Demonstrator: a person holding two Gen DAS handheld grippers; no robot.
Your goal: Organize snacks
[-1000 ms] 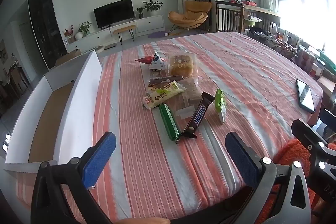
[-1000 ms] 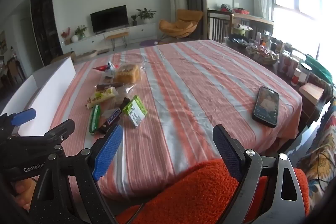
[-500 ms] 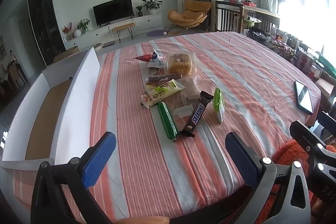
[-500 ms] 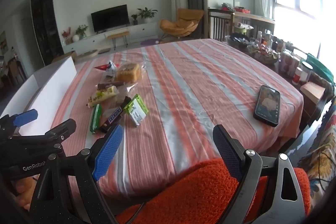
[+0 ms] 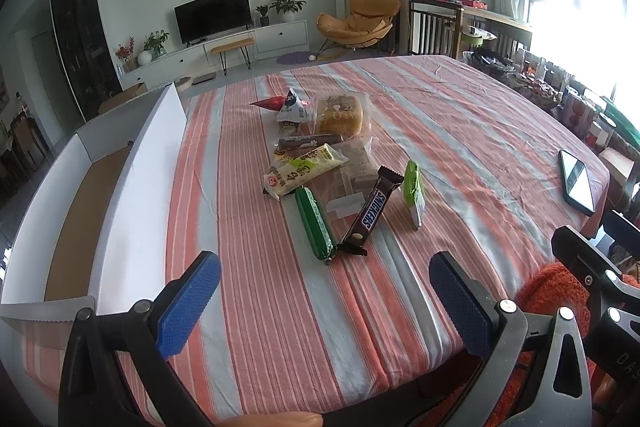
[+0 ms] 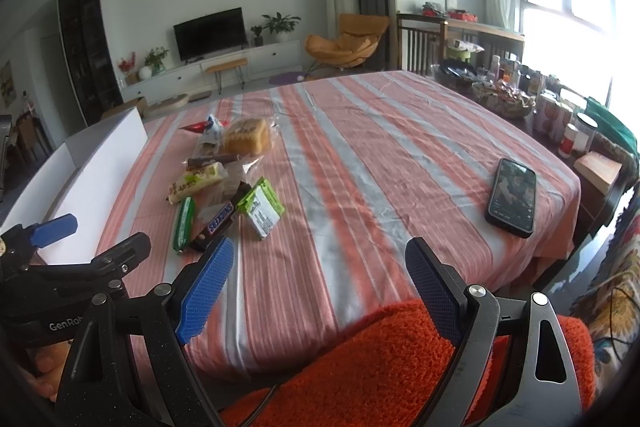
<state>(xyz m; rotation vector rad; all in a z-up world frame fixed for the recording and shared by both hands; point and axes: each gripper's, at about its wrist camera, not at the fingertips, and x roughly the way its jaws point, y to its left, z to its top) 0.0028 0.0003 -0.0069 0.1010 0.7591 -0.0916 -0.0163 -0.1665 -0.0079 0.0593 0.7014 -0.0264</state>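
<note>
A cluster of snacks lies mid-table on the striped cloth: a Snickers bar (image 5: 372, 214), a green sausage stick (image 5: 315, 227), a green-and-white packet (image 5: 414, 193), a yellow-green packet (image 5: 306, 174), a wrapped bread loaf (image 5: 340, 115) and a red-tipped triangular pack (image 5: 294, 109). The Snickers bar (image 6: 220, 221) and green-and-white packet (image 6: 261, 207) also show in the right wrist view. My left gripper (image 5: 324, 301) is open and empty, near the table's front edge, short of the snacks. My right gripper (image 6: 320, 283) is open and empty, to the right, over an orange cushion.
An open white cardboard box (image 5: 132, 187) stands along the table's left side. A black phone (image 6: 512, 197) lies near the right edge. An orange fuzzy cushion (image 6: 380, 359) sits at the front edge. Jars and baskets (image 6: 540, 107) crowd a side table at right.
Both grippers have crept slightly forward toward the table; the snacks look a little nearer. Both stay open and empty. Nothing on the table has moved.
</note>
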